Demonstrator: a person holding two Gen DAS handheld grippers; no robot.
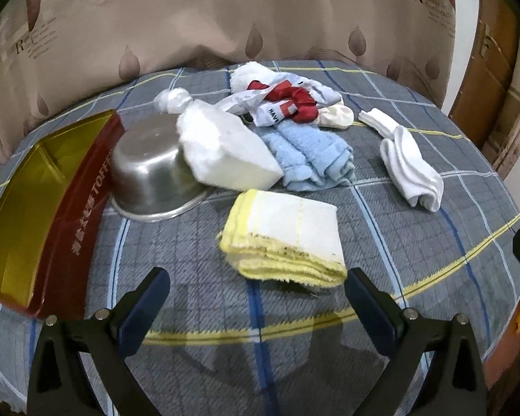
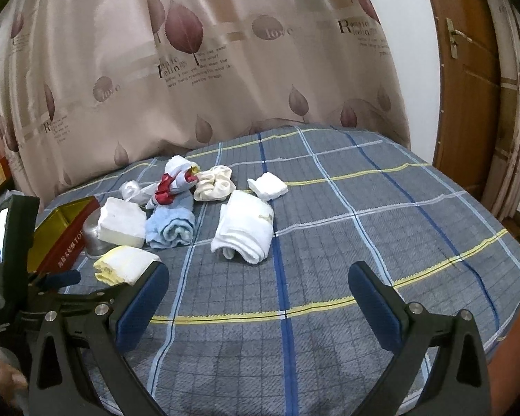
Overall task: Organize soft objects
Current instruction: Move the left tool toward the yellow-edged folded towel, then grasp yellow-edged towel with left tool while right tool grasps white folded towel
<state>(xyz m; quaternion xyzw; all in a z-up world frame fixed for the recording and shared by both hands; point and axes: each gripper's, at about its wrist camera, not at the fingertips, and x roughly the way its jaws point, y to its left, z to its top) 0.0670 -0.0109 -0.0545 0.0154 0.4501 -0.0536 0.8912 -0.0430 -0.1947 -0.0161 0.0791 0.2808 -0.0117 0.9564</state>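
Soft objects (yellow-edged folded cloth, blue towel, white socks) are being displayed on the plaid bed, both grippers being held spread, nothing grasped.

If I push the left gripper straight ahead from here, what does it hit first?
Most likely the folded yellow-edged cloth, which lies just beyond the open left gripper, roughly centred between its fingers. Behind it sits the white foam block. Depth is hard to judge here.
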